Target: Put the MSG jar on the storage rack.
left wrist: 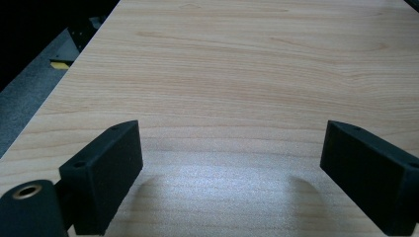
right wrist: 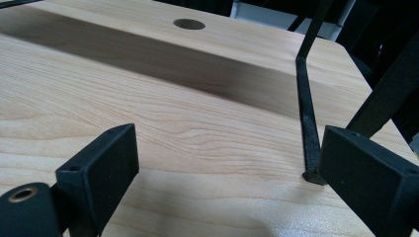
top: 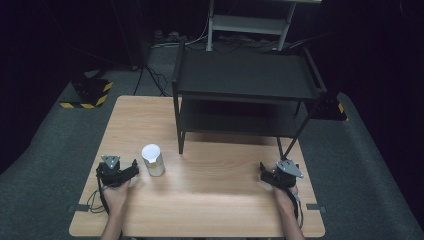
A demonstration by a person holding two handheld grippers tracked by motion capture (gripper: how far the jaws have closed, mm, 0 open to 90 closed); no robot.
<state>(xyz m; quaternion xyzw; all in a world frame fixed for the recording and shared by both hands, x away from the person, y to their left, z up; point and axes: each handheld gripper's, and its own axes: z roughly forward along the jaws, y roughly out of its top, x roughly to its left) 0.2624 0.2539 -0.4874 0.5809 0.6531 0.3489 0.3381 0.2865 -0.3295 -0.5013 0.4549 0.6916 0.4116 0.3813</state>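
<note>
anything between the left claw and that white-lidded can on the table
Nothing visible. In the high view the left claw sits just left of the can, with bare table between them. Its jaws are open.

Wood, metal and matt black parts

The table (top: 210,195) is pale smooth wood with fine grain; the shelf (top: 247,75) looks dark matt metal; the can (top: 153,160) is shiny.

One white can (top: 153,159), one black shelf rack (top: 247,75), one wooden table (top: 210,210), two claws.
</note>
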